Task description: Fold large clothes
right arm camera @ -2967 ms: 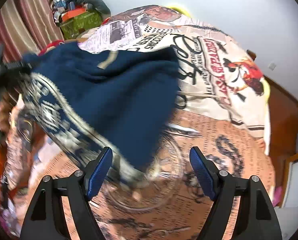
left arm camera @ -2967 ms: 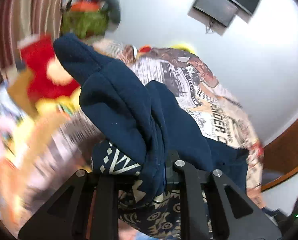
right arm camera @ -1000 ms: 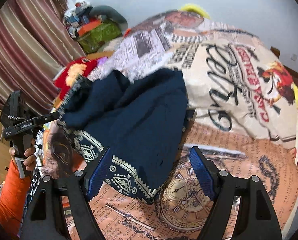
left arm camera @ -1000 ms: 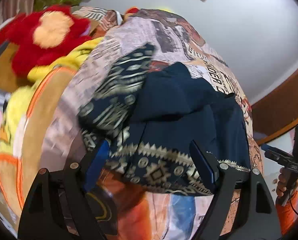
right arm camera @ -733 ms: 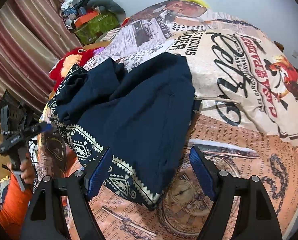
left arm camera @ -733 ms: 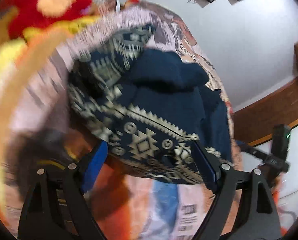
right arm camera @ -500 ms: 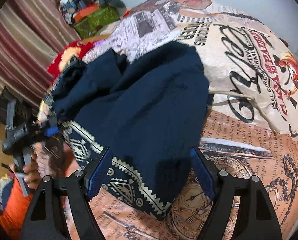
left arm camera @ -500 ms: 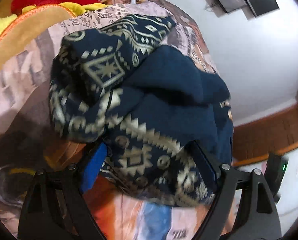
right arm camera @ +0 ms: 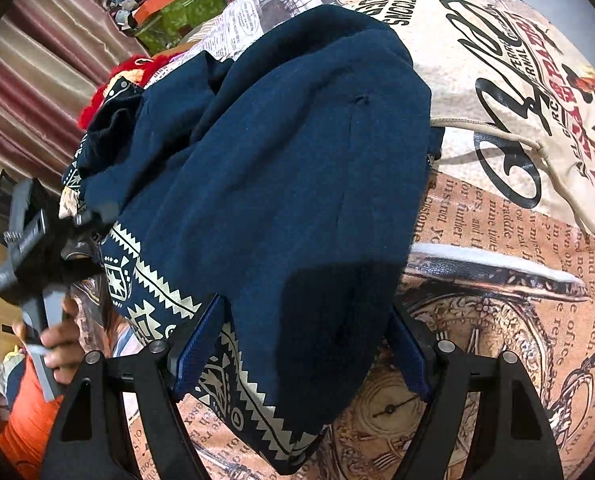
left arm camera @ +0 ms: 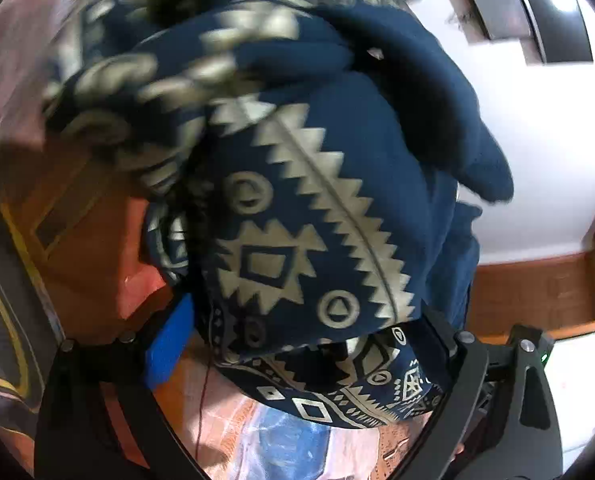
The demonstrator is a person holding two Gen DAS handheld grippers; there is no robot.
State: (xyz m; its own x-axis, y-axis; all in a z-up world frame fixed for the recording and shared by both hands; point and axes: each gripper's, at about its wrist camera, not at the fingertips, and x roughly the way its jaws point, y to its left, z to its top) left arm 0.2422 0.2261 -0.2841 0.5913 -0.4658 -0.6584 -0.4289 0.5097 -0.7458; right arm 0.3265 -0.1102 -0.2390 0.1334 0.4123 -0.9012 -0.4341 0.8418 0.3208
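Observation:
A navy garment with a cream geometric border (right arm camera: 281, 184) lies bunched on the printed bedspread (right arm camera: 509, 216). In the left wrist view the garment (left arm camera: 297, 216) fills the frame, its patterned hem between the fingers. My left gripper (left arm camera: 297, 344) is open with the hem lying between its jaws, not clamped. My right gripper (right arm camera: 301, 344) is open, its jaws on either side of the garment's near corner. The left gripper (right arm camera: 29, 240) also shows in the right wrist view, at the garment's left edge, held in a hand.
The bed is covered by a newspaper-print spread with a clock picture (right arm camera: 401, 404). A red plush toy (right arm camera: 113, 80) and a green box with clutter (right arm camera: 177, 12) lie at the far left by striped curtains (right arm camera: 37, 72). A wall-mounted screen (left arm camera: 509, 8) hangs above.
Both grippers have closed in on the garment: the left came up to the patterned hem, the right to the near corner. The garment lies still on the bed, released since three seconds ago.

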